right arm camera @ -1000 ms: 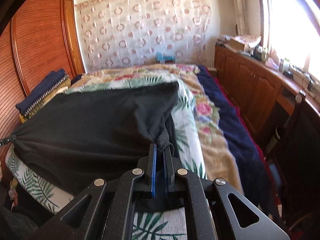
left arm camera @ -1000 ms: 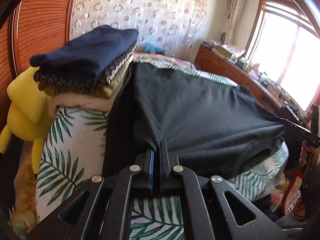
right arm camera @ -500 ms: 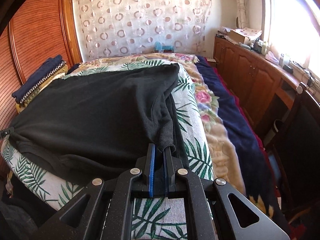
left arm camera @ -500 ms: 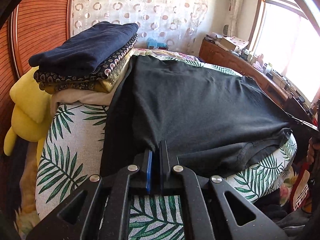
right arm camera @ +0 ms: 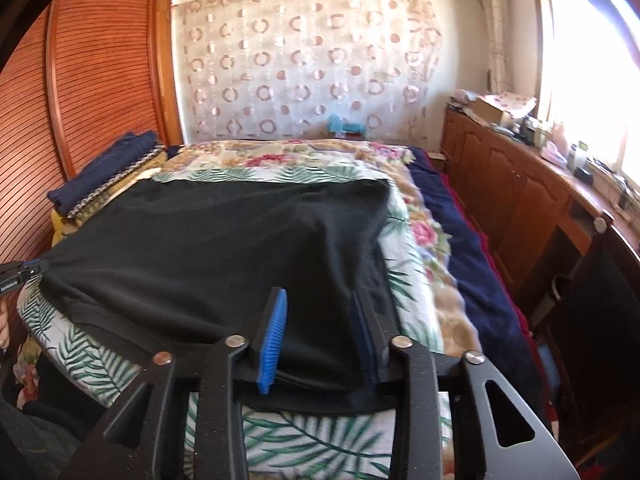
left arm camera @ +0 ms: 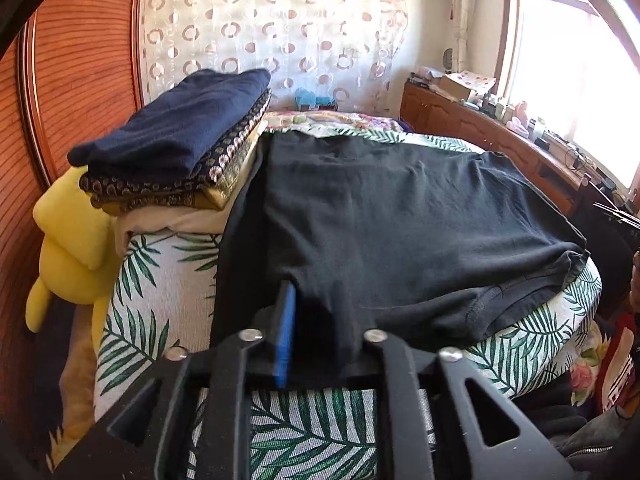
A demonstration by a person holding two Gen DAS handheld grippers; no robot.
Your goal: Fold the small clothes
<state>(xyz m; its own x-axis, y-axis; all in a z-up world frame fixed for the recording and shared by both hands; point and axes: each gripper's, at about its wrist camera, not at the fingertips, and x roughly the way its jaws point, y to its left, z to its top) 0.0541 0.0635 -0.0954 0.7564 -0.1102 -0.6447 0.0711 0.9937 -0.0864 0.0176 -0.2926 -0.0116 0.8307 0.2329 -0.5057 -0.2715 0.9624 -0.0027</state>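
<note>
1. The black garment (left arm camera: pixel 380 216) is spread flat over the leaf-print bed (left arm camera: pixel 160 280), filling the middle of both wrist views, with its hem bunched at the lower right of the left view.
2. The left hand-held gripper (left arm camera: pixel 320 320) sits low centre, its jaws opening, with cloth draped between them.
3. The right hand-held gripper (right arm camera: pixel 320 320) is also opening, fairly wide, fabric lying loose between the blue pads (right arm camera: pixel 274 340).
4. Folded clothes stack (left arm camera: pixel 176 156) sits upper left.

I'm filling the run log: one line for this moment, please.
step: releasing | black garment: spread on bed | left gripper: opening | right gripper: opening, cloth between
</note>
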